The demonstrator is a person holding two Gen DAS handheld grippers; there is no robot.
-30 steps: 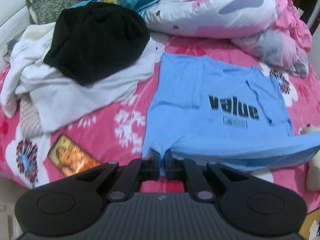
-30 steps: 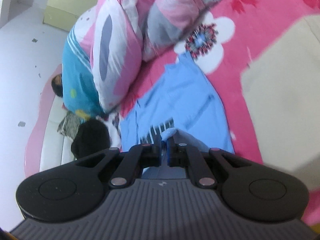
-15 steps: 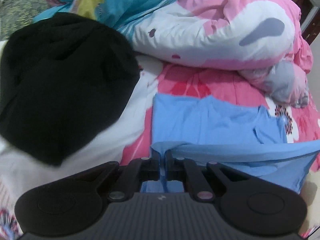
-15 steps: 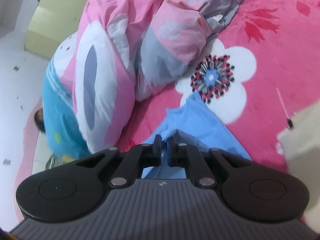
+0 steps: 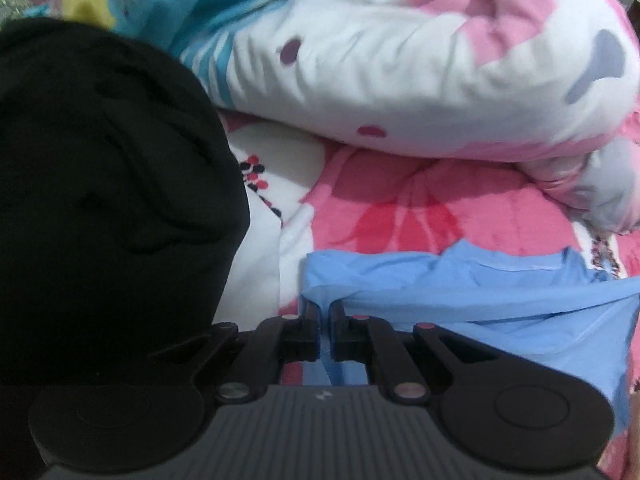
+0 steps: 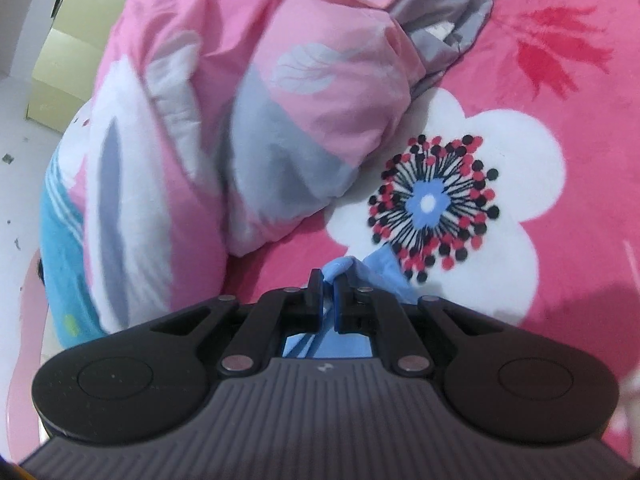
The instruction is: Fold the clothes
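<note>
Left wrist view: left gripper (image 5: 325, 322) has its jaws drawn together on a pinch of blue cloth; it is clamped on one corner of the blue T-shirt (image 5: 500, 292).
Shirt position: hem edge is lifted and carried over the body of the garment, which lies on the pink floral blanket (image 5: 420, 208) from 3 to 5 o'clock of the fingertips.
Neighbours: black garment (image 5: 108, 200) bulks at 9 to 10 o'clock, lying on white cloth (image 5: 256, 264) and just beside the shirt's near edge; pink-and-white duvet (image 5: 420, 72) lies across 12 to 2 o'clock, apart from the shirt.
Right wrist view: right gripper (image 6: 328, 302) is likewise closed, with a tuft of the blue T-shirt showing between and beyond the fingertips.
Surroundings: duvet rises at 10 to 12 o'clock; a white flower print sits at 2 o'clock on the blanket; the shirt's body is hidden beneath the gripper.
Progress: judged mid-fold; both corners are held and the lower half is over the upper half, but not laid down.
Remaining: setting the edge down, releasing, any further fold, then the black and white garments, which appear unfolded.
</note>
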